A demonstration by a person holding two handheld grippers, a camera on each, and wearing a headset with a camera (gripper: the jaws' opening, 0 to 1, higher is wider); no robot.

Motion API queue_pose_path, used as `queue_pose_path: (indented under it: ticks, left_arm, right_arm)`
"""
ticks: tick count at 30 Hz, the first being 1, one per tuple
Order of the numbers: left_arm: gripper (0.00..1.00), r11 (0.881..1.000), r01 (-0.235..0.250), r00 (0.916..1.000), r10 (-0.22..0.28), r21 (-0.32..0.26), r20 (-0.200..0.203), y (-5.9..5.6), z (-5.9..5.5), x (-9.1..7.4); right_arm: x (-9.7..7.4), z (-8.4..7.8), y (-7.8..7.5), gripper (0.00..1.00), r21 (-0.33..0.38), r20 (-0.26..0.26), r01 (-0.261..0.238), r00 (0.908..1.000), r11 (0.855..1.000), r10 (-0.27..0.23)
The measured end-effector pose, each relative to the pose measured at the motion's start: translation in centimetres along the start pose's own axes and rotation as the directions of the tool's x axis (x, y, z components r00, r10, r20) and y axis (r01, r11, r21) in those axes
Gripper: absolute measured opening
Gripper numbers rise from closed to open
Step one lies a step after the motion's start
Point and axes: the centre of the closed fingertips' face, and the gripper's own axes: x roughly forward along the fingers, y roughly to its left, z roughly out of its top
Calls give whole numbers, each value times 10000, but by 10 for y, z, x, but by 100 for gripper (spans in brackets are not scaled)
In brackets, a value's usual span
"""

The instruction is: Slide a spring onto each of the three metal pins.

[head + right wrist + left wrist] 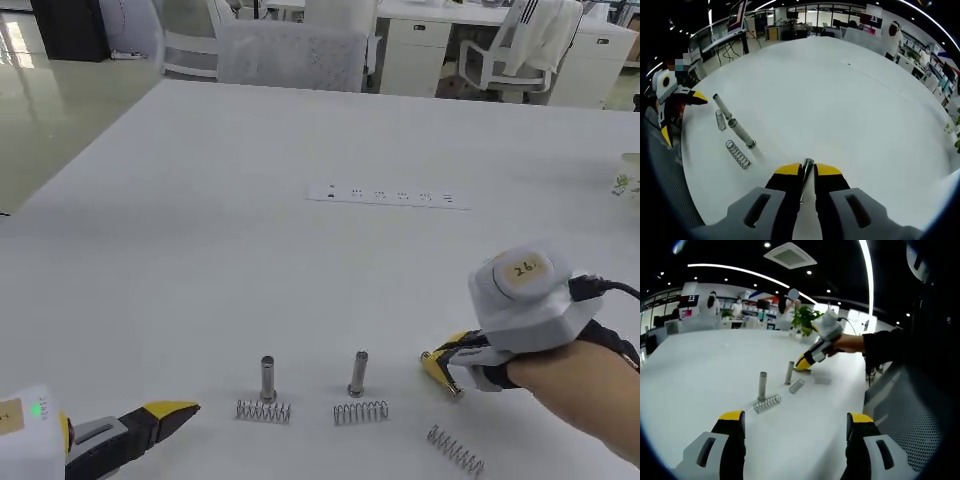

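Two metal pins (267, 378) (358, 373) stand upright near the front edge of the white table (300, 260). A spring (263, 411) lies in front of the left pin and a second spring (360, 412) in front of the right one. A third spring (455, 450) lies further right. My right gripper (438, 368) is shut on a third pin (806, 172), held low over the table to the right of the standing pins. My left gripper (796, 422) stays open with nothing in it at the front left (165, 420); the pins (762, 385) (789, 372) are ahead of it.
A white power strip (388, 196) lies flat in the middle of the table. White chairs (290, 50) and desks stand beyond the far edge. A small patterned object (628, 178) sits at the right edge. People stand in the distance in both gripper views.
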Motion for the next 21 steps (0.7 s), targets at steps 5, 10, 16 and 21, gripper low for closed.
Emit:
queue_pose_path:
  ticks: [5,10,16,21]
  left_arm:
    - [80,10000,0,10000,0,9,-22,0,0,0]
    - [80,10000,6,10000,-6,14,-47,0,-1,0]
    - [79,10000,33,10000,-33,50,-88,-1,-2,1]
    - [79,10000,52,9999,-51,80,-117,-1,-2,1]
  right_arm:
    - [2,-3,-2,7,79,-165,106,9998,9999,-105]
    - [7,-3,-2,8,281,-241,83,9997,9996,-76]
    - [5,-4,-1,5,416,-274,146,9995,9990,-134]
    - [3,-5,-1,5,666,-138,186,9997,9976,-177]
